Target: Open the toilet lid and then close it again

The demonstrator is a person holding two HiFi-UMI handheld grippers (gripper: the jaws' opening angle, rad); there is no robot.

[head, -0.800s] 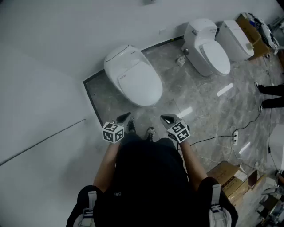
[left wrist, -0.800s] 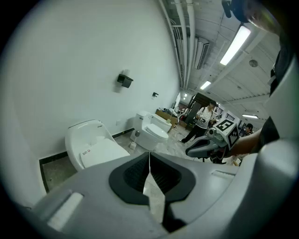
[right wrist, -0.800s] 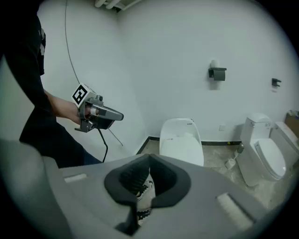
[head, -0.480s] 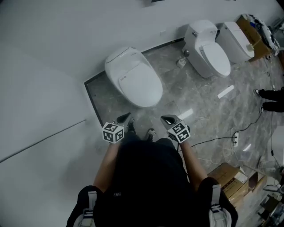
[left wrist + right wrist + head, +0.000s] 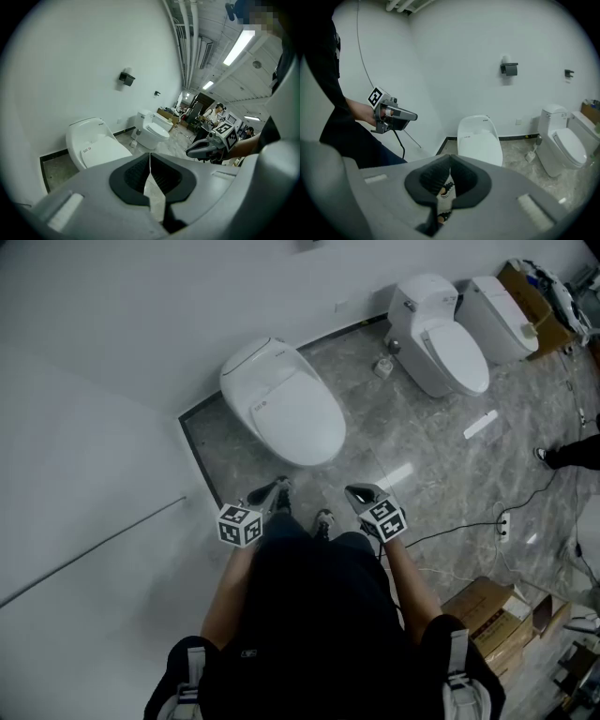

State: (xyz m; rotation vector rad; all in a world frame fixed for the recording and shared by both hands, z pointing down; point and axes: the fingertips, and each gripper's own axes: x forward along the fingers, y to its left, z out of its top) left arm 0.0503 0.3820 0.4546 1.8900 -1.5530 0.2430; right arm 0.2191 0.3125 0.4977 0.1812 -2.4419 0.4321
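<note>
Fingers (image 5: 133,174) of the left gripper (image 5: 274,488) are pressed together, nothing between them. The right gripper (image 5: 354,492) is likewise closed and empty. Both are held out in front of the person, well apart from the target.

Oval toilet (image 5: 258,357) stands at the far edge of the marble floor (image 5: 412,442), back to the wall (image 5: 141,324), near the floor's left corner. Its lid (image 5: 298,416) is down and untouched.

Step in hand, as I judge it: the approach. Best to close in square on the bowl's front, slip one closed tip under the lid's front lip, then raise it slowly.

- Head view alone: shoes (image 5: 323,519), cable (image 5: 459,531), cartons (image 5: 483,610).
- Right gripper view alone: black wall fitting (image 5: 510,69) above the toilet.
- Left gripper view alone: ceiling lights (image 5: 239,47).
</note>
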